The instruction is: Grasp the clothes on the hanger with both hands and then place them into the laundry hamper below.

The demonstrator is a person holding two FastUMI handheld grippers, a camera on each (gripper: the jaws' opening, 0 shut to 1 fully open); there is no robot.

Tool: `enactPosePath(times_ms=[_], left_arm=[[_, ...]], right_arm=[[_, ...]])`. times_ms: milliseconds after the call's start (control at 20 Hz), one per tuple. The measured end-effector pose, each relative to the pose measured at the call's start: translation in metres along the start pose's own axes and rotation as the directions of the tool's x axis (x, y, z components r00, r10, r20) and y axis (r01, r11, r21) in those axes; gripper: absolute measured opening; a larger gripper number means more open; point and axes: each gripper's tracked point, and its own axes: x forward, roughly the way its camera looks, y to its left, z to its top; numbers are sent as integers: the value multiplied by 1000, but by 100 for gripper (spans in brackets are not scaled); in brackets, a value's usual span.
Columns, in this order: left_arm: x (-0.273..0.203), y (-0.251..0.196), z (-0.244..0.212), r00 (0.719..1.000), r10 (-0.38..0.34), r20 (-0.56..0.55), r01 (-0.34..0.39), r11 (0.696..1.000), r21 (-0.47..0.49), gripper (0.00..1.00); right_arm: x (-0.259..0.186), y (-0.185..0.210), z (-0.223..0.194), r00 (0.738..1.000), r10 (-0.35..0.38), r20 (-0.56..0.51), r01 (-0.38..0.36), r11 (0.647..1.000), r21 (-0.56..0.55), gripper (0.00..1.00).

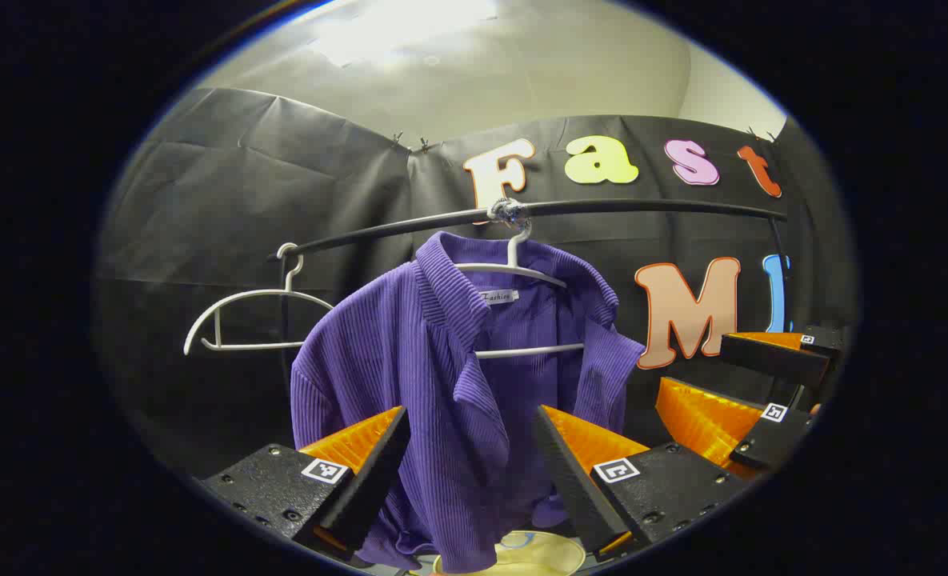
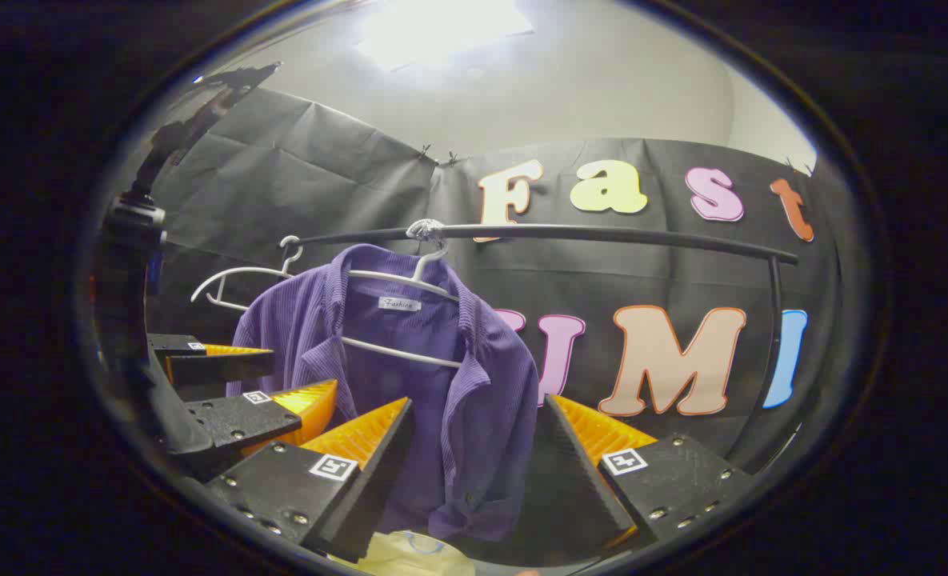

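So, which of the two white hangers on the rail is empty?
The left hanger, near the rail's end, is bare. The other hanger, further right, carries the purple shirt.

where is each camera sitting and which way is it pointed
Left gripper view: rides on the left tongs, facing the purple shirt on its white hanger; its own two fingers spread at the bottom, the right tongs at far right.
Right gripper view: rides on the right tongs, facing the same shirt from its right; own fingers below, left tongs at left.
Shared: shirt, black rail, empty hanger, pale hamper below.
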Motion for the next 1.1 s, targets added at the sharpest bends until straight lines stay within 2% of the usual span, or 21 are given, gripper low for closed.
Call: enactPosePath(times_ms=[50,150,300,550,600,750,800,900,1050,1100], left_arm=[[-3,0,0,1000,1,-2,-1,1000,2,94],[-5,-1,1,1000,0,0,0,1000,1,93],[-9,-2,1,1000,-4,-3,4,1000,11,96],[-21,-4,0,999,-33,-18,33,999,15,93],[-23,-4,-2,999,-38,-22,38,999,17,96],[-26,-5,-3,998,-50,-33,50,999,14,93],[-27,-5,-4,998,-48,-35,48,999,16,93],[-22,-5,-11,998,-41,-50,42,999,17,96],[-12,-9,-20,998,-27,-64,28,999,16,93],[-6,-9,-23,998,-17,-63,18,1000,16,95]], right_arm=[[-1,1,1,1000,2,0,-2,1000,5,91],[-2,0,-1,1000,3,-3,-3,1000,9,95],[-6,-1,-1,1000,2,-9,-2,1000,10,92],[-16,-3,2,1000,-25,-8,25,1000,10,91],[-19,-4,2,999,-31,-10,31,999,13,95],[-24,-4,0,999,-40,-18,40,999,12,95],[-26,-4,-1,999,-41,-22,41,999,9,91],[-26,-4,-3,999,-43,-27,43,999,7,91],[-21,-7,-8,998,-48,-34,48,999,7,91],[-20,-10,-10,998,-52,-36,52,999,10,91]])
